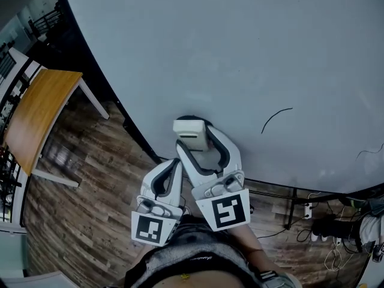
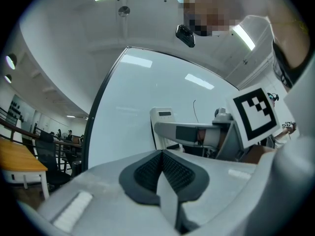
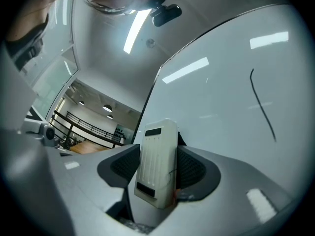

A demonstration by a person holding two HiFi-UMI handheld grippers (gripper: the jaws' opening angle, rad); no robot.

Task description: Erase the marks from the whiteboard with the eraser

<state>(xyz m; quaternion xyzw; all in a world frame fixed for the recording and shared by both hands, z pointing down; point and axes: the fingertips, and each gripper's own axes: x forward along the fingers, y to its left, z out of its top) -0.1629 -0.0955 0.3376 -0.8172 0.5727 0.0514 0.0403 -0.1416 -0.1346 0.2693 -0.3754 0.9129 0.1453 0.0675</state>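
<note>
The whiteboard fills most of the head view. On it are a curved black mark and a fainter mark at the right edge. My right gripper is shut on the white eraser, which is held against the board's lower edge, left of the curved mark. In the right gripper view the eraser stands between the pads, with the black mark up to the right. My left gripper hangs just below and beside it, shut on nothing.
A wooden table stands to the left on the plank floor. Cables and a power strip lie under the board's right side. The board's black frame runs diagonally. The person's body is at the bottom.
</note>
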